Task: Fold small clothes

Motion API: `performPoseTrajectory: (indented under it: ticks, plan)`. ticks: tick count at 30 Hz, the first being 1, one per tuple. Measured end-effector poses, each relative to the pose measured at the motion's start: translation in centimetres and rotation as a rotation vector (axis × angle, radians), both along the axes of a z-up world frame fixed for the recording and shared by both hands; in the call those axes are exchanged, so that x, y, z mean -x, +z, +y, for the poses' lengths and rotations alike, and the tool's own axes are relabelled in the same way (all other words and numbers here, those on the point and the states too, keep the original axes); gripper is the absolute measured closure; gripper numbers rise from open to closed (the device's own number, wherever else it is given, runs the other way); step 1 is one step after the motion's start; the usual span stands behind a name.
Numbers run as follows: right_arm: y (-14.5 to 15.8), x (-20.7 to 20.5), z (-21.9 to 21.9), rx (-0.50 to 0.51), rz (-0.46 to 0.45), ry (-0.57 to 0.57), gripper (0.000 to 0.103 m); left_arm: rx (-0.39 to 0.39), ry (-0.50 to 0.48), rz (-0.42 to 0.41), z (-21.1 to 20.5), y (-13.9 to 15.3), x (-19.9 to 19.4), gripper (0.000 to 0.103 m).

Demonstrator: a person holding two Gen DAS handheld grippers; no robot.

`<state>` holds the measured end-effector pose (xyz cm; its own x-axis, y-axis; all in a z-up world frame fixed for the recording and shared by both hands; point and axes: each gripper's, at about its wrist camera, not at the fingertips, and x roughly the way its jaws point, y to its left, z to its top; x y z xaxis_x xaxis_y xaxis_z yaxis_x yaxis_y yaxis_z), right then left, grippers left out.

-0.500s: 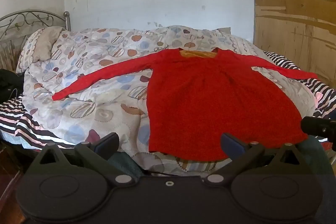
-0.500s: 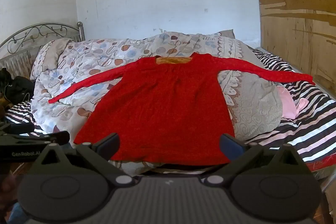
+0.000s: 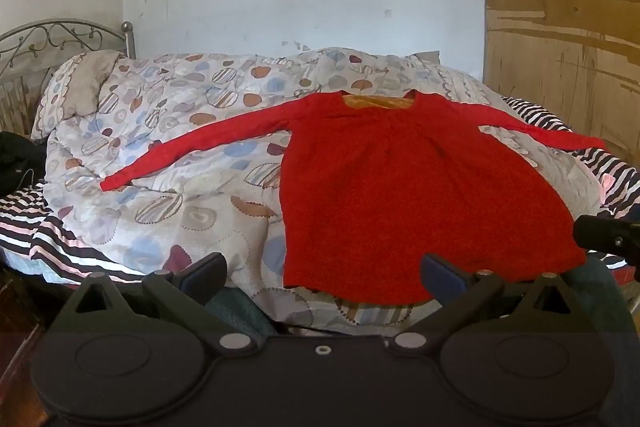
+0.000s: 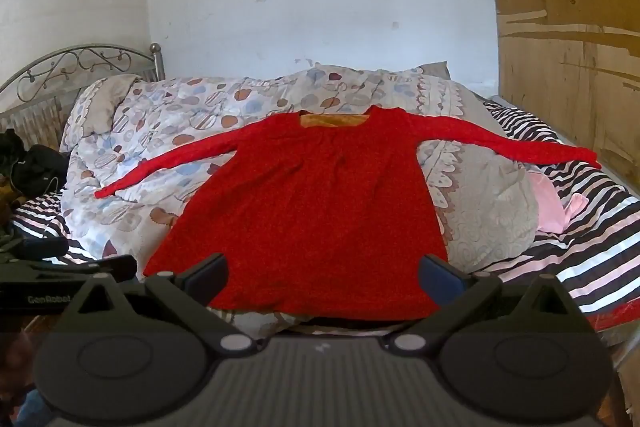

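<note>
A red dress (image 3: pixel 416 195) lies flat in the middle on the bed's spotted blanket (image 3: pixel 168 147). The left claw (image 3: pixel 322 273) and right claw (image 4: pixel 322 273) are wide open, holding nothing.

Red dress (image 4: pixel 304 223) spread flat — right tongs (image 4: pixel 322 273) gaping, empty.

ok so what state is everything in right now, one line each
red top: spread flat on the quilt, both sleeves out, unfolded
quilt: rumpled, heaped over the bed
striped sheet: partly uncovered at the side
pink cloth: crumpled beside the quilt
left gripper: open, holding nothing
right gripper: open, holding nothing
</note>
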<state>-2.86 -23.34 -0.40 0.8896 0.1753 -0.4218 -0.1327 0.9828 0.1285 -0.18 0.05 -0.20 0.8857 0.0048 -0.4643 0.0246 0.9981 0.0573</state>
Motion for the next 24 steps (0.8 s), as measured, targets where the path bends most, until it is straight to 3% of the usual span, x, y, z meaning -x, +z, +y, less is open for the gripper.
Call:
performPoseTrajectory:
  ticks: [24]
  plan:
    - [-0.38,0.22,0.54,0.003,-0.001,0.006,0.000,0.002,0.004,0.012,0.26,-0.04,-0.06,0.001]
